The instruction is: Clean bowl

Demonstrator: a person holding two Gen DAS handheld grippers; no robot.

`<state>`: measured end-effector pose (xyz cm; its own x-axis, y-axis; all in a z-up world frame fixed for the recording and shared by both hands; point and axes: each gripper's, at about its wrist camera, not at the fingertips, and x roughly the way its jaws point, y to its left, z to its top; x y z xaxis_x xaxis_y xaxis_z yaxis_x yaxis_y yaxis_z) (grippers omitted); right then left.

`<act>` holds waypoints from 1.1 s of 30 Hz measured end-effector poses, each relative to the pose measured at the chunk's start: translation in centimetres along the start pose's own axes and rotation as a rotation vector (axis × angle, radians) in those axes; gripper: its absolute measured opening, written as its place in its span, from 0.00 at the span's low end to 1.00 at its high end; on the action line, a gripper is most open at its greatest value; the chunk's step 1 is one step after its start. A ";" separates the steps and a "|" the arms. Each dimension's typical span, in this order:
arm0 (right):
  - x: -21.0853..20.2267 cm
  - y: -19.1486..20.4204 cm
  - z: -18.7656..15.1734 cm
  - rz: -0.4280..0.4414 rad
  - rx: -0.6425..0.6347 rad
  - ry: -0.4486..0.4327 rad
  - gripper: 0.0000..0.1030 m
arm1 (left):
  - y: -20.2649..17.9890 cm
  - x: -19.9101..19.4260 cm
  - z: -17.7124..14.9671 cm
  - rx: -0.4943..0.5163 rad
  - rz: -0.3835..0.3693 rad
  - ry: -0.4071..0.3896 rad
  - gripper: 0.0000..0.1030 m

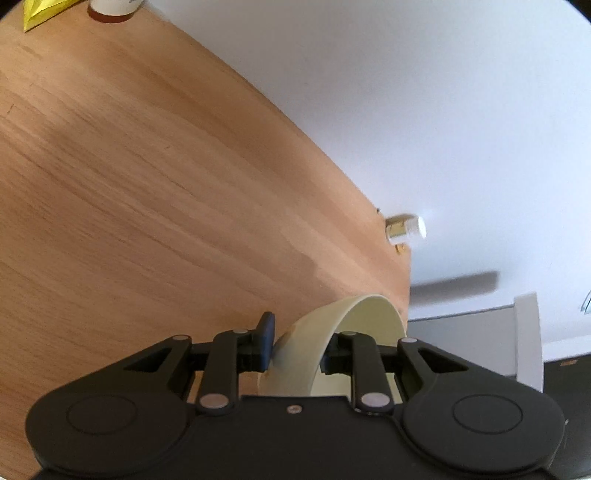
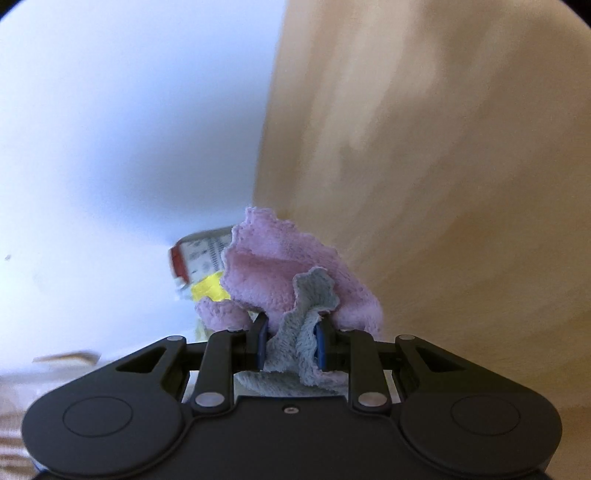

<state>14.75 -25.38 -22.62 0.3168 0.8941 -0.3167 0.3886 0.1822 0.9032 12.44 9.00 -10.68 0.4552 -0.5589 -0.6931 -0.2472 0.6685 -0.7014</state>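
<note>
My left gripper (image 1: 297, 341) is shut on the rim of a pale cream bowl (image 1: 354, 317). The bowl is tilted on edge between the jaws, above the wooden table (image 1: 147, 184); small brown smears show on its outer wall. My right gripper (image 2: 290, 345) is shut on a bunched pink and grey cloth (image 2: 291, 273), which bulges out ahead of the fingers. The bowl does not show in the right wrist view, and the cloth does not show in the left wrist view.
In the left wrist view, a small bottle with a white cap (image 1: 404, 229) stands at the table's far edge by the white wall. A yellow packet (image 1: 44, 11) and a white cup (image 1: 114, 9) sit at the top left. In the right wrist view, a red and white container (image 2: 199, 258) shows behind the cloth.
</note>
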 end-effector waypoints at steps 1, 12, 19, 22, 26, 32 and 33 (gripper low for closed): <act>0.2 -0.3 -0.2 -0.013 0.008 -0.002 0.27 | -0.1 0.1 0.1 -0.007 -0.001 -0.002 0.21; -0.6 1.3 -0.7 0.008 -0.059 -0.057 0.27 | -0.5 0.0 0.6 -0.010 -0.013 -0.030 0.21; -1.6 2.0 -1.1 0.105 -0.039 -0.102 0.27 | -0.2 0.1 0.7 -0.046 -0.027 -0.041 0.21; -1.4 1.3 -1.7 0.112 -0.008 -0.122 0.27 | 0.0 0.1 0.7 -0.062 -0.021 -0.041 0.21; -0.6 1.0 -2.4 0.031 -0.039 -0.126 0.27 | 0.2 0.4 0.8 -0.076 -0.027 -0.037 0.21; -1.2 1.3 -3.2 -0.123 -0.203 -0.079 0.27 | 0.1 0.3 1.1 -0.062 -0.026 -0.041 0.21; -1.3 2.0 -3.3 -0.150 -0.259 -0.071 0.27 | 0.1 0.3 1.1 -0.064 -0.029 -0.043 0.21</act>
<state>12.25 -24.80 -19.46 0.3360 0.8200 -0.4634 0.2054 0.4164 0.8857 13.48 9.48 -10.76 0.4994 -0.5552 -0.6651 -0.2865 0.6187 -0.7315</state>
